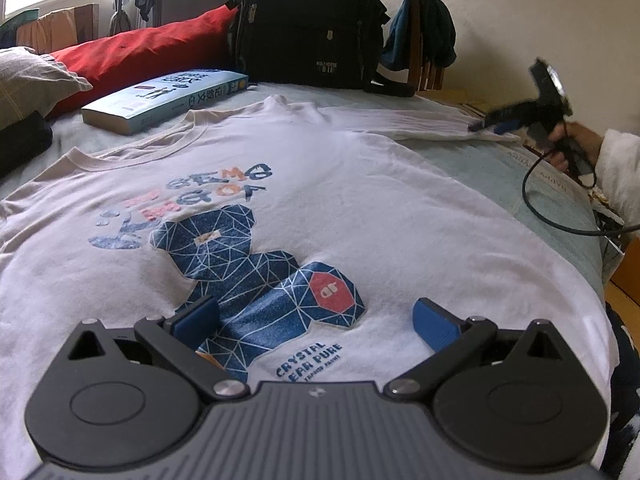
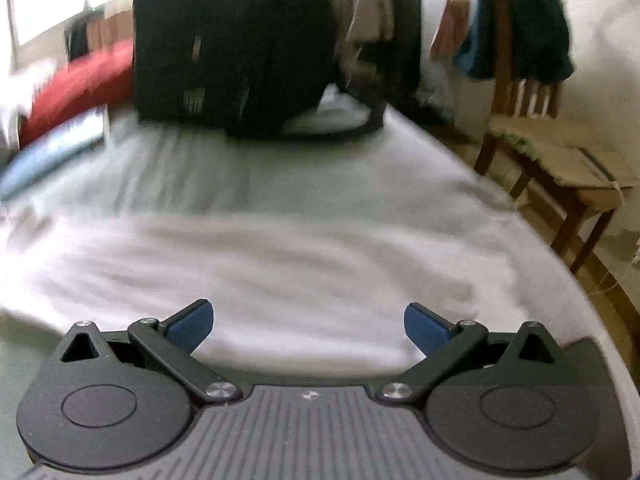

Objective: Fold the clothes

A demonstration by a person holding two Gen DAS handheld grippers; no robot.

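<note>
We are looking at the white T-shirt (image 1: 360, 208) lying flat and face up on the bed (image 1: 472, 160), its blue bear print (image 1: 256, 280) toward us and its collar toward the far side; one sleeve (image 1: 400, 122) is stretching out to the right, reaching the bed's right edge; the hem is running under our left gripper (image 1: 316, 318), whose jaws are standing wide with nothing between them, hovering over the print. In the left wrist view we are seeing the right gripper (image 1: 496, 122) at the sleeve's end, blurred, so contact there cannot be told; its own camera is showing its jaws (image 2: 308, 326) wide apart above white cloth (image 2: 280, 264), empty. Bare sheet is lying open between the shirt and the black backpack (image 1: 312, 20) at the far edge; a book (image 1: 168, 100) is resting just beyond the collar, left of it a red cushion (image 1: 140, 52); a wooden chair (image 2: 560, 168) draped with clothes is standing off the bed's right edge.
</note>
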